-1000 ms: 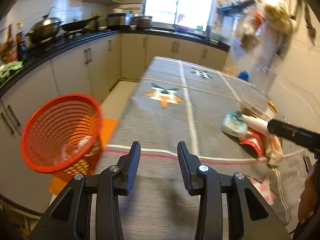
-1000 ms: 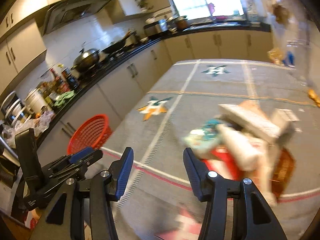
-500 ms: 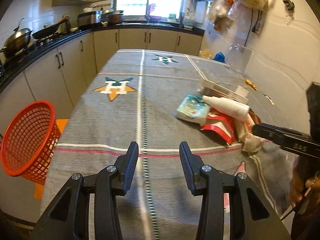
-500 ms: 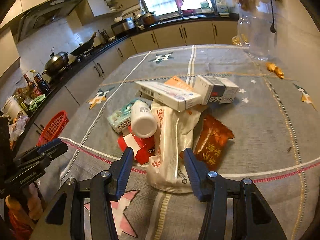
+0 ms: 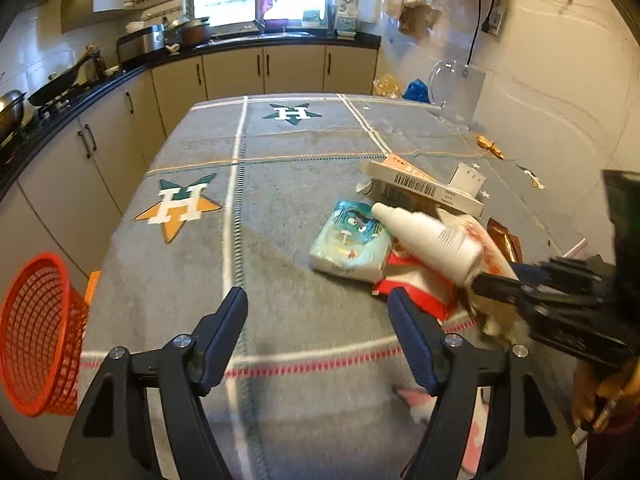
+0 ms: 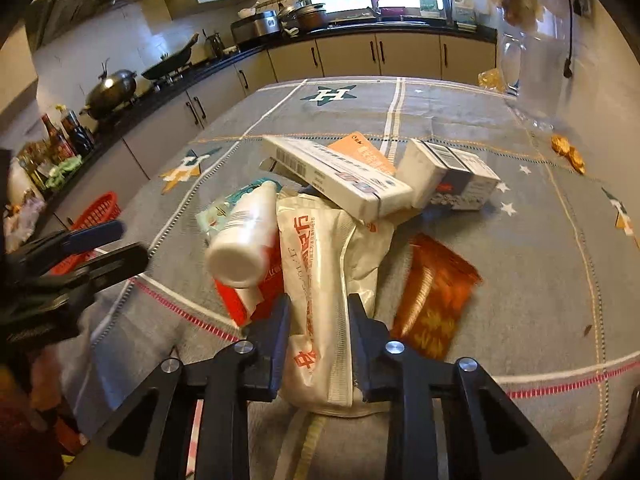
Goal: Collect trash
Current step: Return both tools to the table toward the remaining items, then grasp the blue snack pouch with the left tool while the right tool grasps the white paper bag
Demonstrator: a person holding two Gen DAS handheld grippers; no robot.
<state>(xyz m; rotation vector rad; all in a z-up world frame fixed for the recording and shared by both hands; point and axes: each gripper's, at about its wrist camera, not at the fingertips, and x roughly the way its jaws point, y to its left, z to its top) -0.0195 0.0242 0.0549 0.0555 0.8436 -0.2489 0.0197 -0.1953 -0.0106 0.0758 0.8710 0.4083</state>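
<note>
A heap of trash is seen on the grey, star-patterned cloth of the table point(image 5: 280, 280). The right tongs point(image 6: 318, 320) are closed around the near end of a white plastic bag with red lettering point(image 6: 320, 264), one finger pressed against each side of it; whether the bag is fully pinched can probably not be settled, since its bulk hides the pads. A white bottle point(image 6: 248, 232) is laid tilted over a red packet point(image 6: 236, 300) and against the bag's left edge, with a pale blue tissue pack point(image 5: 352, 244) beneath its far end. A long white carton point(image 6: 336, 176) is propped across the top of the heap, an orange box point(image 6: 368, 154) is tucked under it, and a shorter white carton point(image 6: 448, 176) is set just beside it. A brown snack wrapper point(image 6: 436, 296) is spread flat to the right of the bag. The left tongs point(image 5: 318, 308) are held spread wide above the cloth, gripping nothing, near the heap's left side. A red mesh basket point(image 5: 36, 340) is seen below the table's left edge.
</note>
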